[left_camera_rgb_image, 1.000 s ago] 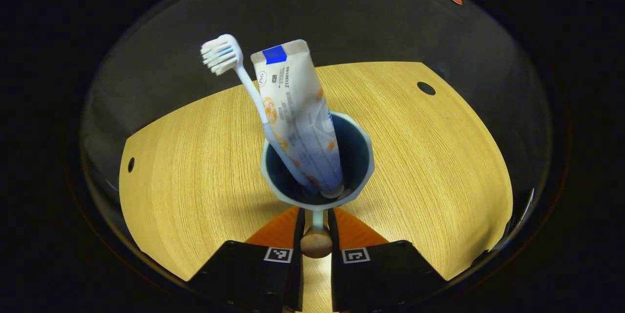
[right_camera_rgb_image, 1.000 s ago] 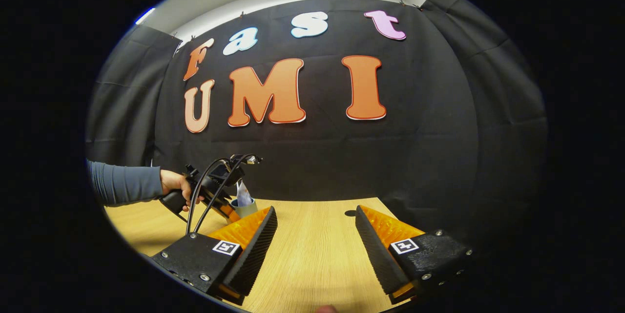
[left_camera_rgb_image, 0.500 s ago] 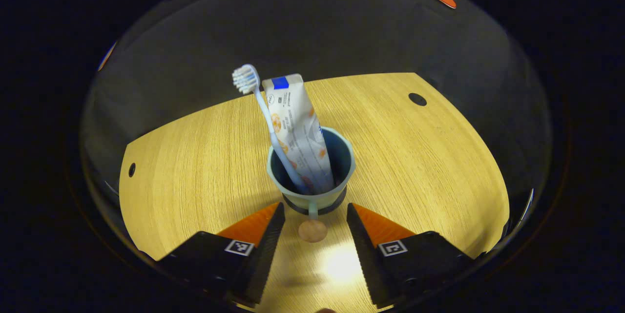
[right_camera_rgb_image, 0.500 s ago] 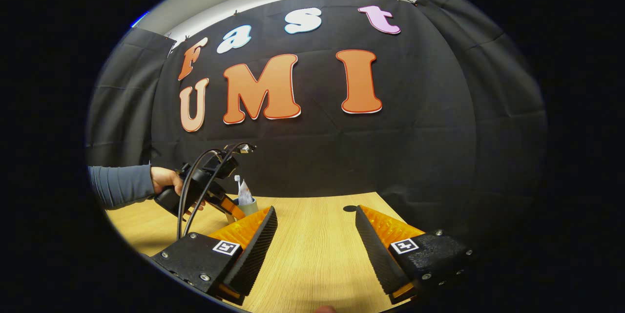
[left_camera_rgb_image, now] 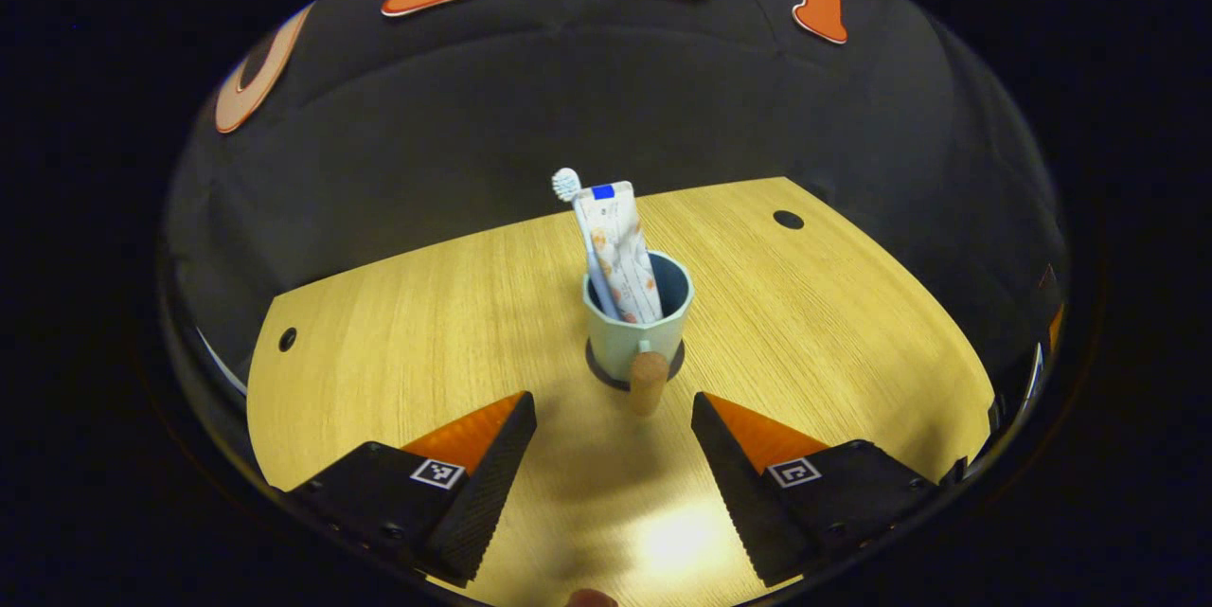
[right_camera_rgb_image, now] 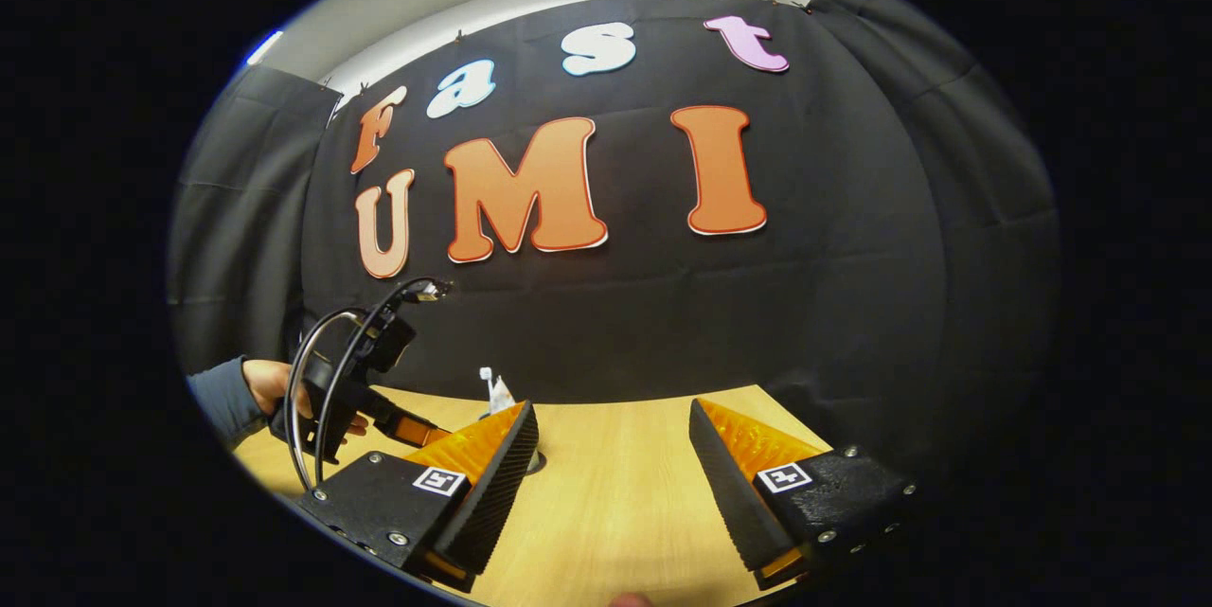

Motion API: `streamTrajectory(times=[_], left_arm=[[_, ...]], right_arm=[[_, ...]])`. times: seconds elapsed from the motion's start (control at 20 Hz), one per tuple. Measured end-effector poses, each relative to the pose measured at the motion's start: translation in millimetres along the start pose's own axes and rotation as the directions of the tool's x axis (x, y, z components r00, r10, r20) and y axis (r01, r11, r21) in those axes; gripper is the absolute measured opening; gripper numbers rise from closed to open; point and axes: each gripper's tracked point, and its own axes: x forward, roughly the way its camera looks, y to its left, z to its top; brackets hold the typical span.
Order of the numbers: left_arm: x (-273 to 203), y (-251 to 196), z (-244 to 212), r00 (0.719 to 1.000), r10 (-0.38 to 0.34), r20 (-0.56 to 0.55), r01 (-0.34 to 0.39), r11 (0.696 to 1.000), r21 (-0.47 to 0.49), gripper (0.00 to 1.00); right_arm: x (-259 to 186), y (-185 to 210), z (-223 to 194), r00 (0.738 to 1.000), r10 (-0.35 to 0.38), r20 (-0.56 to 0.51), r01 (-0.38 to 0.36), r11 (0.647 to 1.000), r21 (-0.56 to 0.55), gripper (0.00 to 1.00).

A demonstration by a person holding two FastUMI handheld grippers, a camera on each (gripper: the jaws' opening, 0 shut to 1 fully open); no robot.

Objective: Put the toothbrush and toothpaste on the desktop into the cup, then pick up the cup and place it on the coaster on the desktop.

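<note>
Item: cup (left_camera_rgb_image: 636, 328), pale, standing upright on a dark round coaster (left_camera_rgb_image: 606, 372) on the tabletop (left_camera_rgb_image: 398, 323), directly ahead of the left gripper (left_camera_rgb_image: 614, 455) and centred between its lines of reach; its knobbed handle (left_camera_rgb_image: 648, 382) points back toward the jaws. Contents: toothbrush (left_camera_rgb_image: 574, 209) and toothpaste (left_camera_rgb_image: 621, 247), both leaning inside the cup. Left jaws: apart, holding nothing, clear of the handle. Right gripper (right_camera_rgb_image: 614, 484): jaws apart, empty, over bare tabletop. Status, as judged: placement looks complete. Handling note: draw the left gripper straight back and level, keeping both fingers off the handle so the cup stays seated.
</note>
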Motion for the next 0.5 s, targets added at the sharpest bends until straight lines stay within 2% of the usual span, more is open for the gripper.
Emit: streamTrajectory(times=[0.15, 0.25, 0.35, 0.5], left_arm=[[-19, 38, 12, 0.986, 0.091, 0.137, -0.099, 0.994, 0.052, 0.99], [-29, 48, 15, 0.968, 0.122, 0.219, -0.132, 0.991, 0.032, 0.99], [-41, 58, 15, 0.942, 0.152, 0.299, -0.163, 0.987, 0.011, 0.99], [-75, 72, 19, 0.884, 0.196, 0.424, -0.216, 0.976, -0.001, 0.99]], right_arm=[[5, 25, 8, 0.999, 0.03, 0.024, -0.03, 1.0, -0.008, 0.96], [9, 40, 10, 0.998, 0.041, 0.041, -0.04, 0.999, -0.031, 0.96], [14, 53, 15, 0.998, 0.042, 0.056, -0.039, 0.997, -0.06, 0.96], [17, 75, 21, 0.995, 0.059, 0.081, -0.052, 0.995, -0.088, 0.96]])
